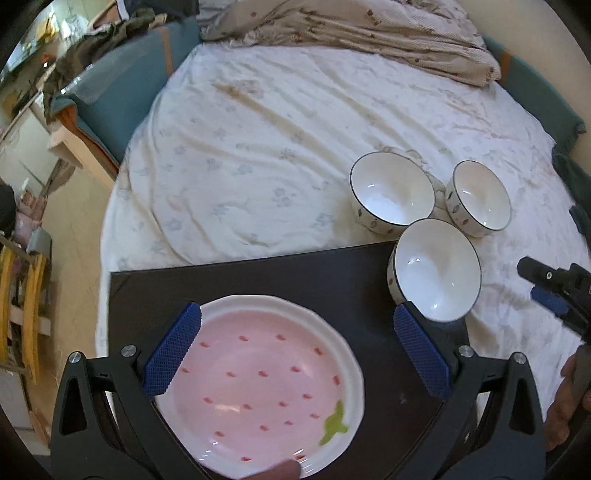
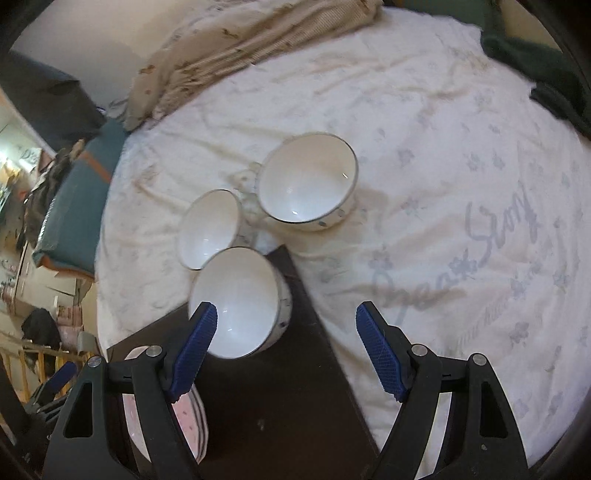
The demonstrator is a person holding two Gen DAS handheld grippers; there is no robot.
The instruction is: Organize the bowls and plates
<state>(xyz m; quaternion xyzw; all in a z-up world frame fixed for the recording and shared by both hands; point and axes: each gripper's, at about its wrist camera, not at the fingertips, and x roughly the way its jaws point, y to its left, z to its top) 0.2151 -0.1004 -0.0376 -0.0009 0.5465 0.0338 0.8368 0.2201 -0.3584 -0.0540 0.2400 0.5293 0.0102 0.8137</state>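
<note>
Now the left gripper (image 1: 297, 349) hangs wide open over the pink plate (image 1: 258, 391) at lower centre, on the dark board (image 1: 295, 273). The right gripper (image 2: 286, 350) gapes too, empty. 1 bowl (image 2: 236, 301) sits on the board's corner, 2 bowls (image 2: 208, 229) (image 2: 306, 181) beyond on the sheet (image 2: 443, 147).

A home bedroom: a bed (image 1: 258, 147) with flowered sheet and a rumpled blanket (image 1: 369, 33).

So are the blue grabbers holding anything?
No. The left gripper hangs open over the pink plate, and the right gripper is open too.
</note>
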